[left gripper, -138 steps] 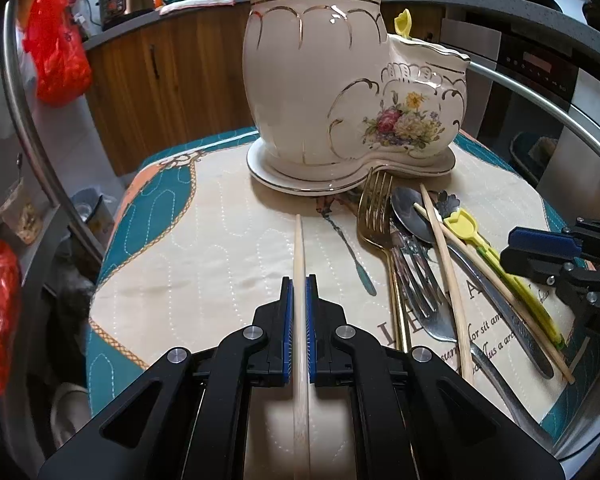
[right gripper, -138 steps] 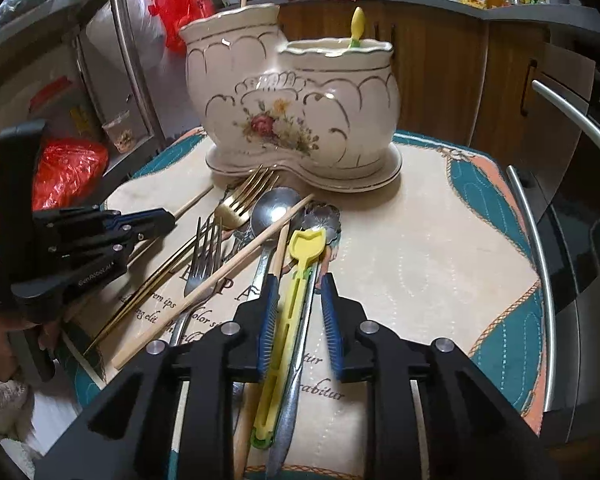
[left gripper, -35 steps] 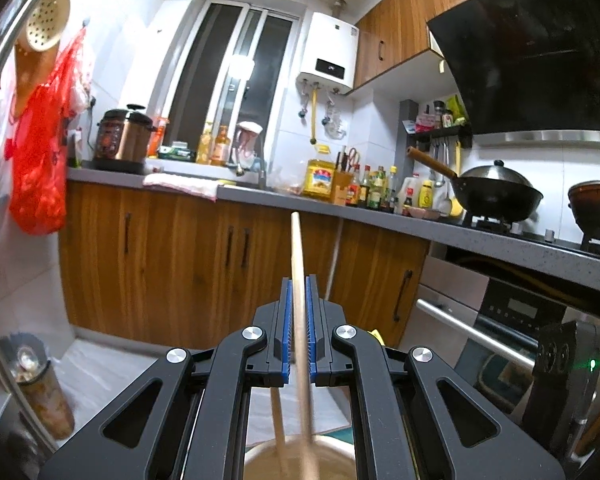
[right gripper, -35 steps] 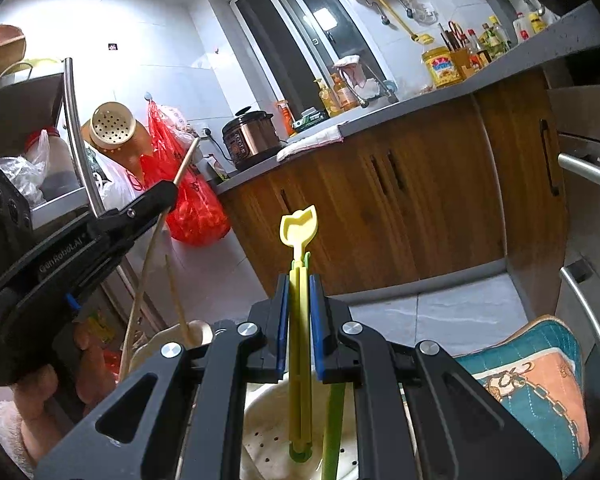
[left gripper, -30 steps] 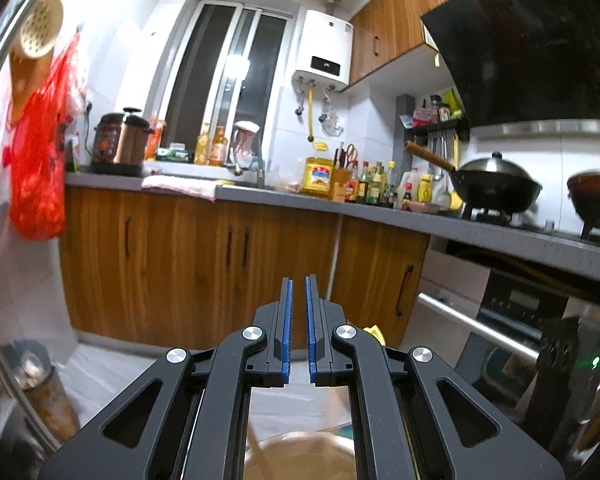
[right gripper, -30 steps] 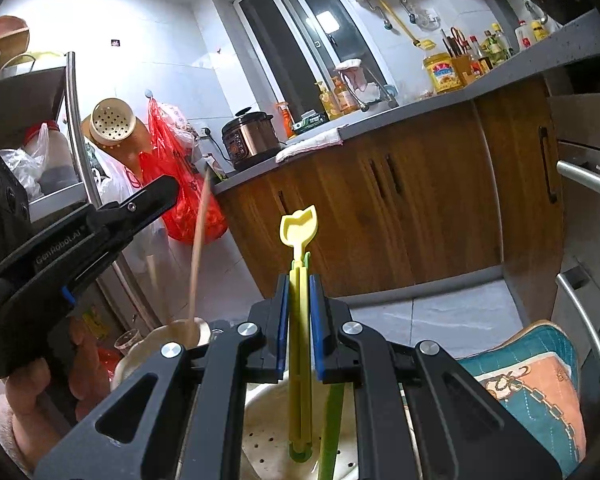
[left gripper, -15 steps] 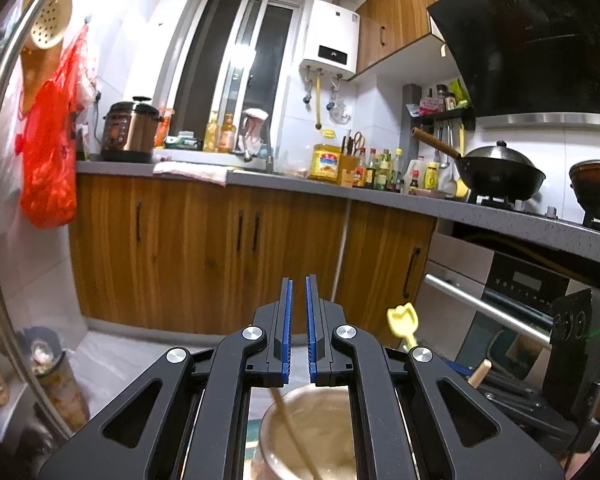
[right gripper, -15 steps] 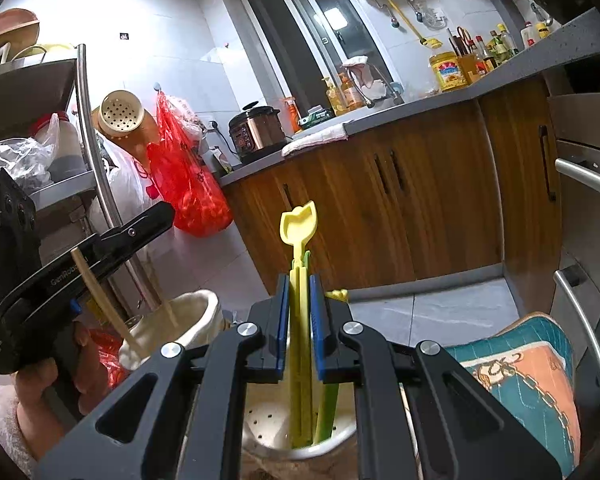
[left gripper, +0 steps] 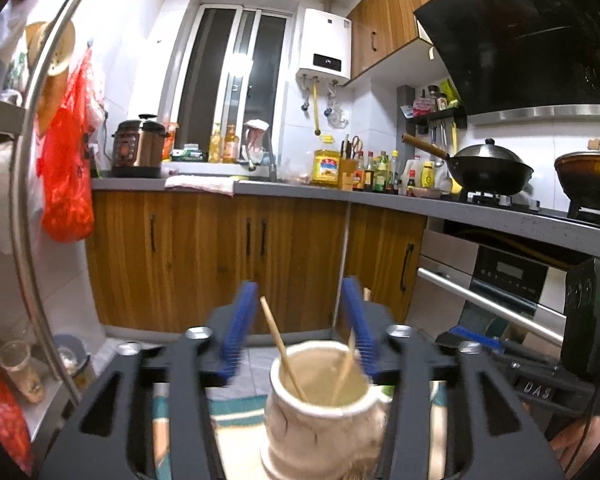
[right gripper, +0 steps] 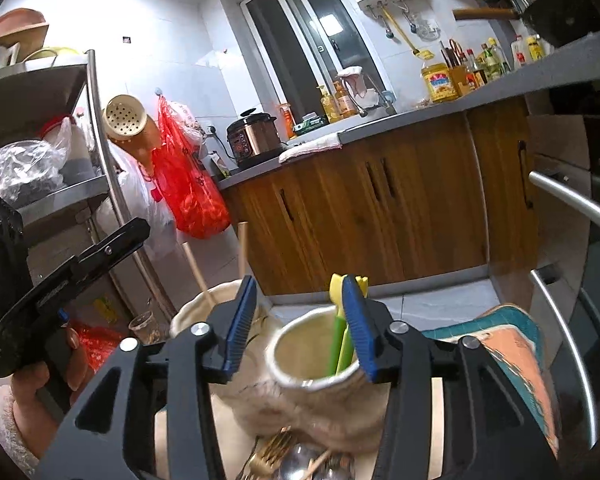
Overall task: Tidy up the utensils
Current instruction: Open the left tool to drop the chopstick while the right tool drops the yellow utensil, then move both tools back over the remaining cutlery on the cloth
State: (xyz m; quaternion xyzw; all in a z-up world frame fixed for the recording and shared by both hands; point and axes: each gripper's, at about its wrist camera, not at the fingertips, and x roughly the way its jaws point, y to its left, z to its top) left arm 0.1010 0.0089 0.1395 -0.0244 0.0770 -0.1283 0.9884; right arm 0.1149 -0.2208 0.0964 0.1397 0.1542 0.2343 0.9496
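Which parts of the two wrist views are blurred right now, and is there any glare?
Left wrist view: the left gripper and ceramic holder are motion-smeared, the cabinets sharper; a bright spot glares off the window. Right wrist view: the right gripper is sharper, but the holder's base and the cutlery are blurred.

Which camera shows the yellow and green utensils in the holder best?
The right wrist view: the yellow and green utensils stand in the holder close to the camera, partly behind the opening right gripper. The left wrist view shows only a sliver of green behind its jaw.
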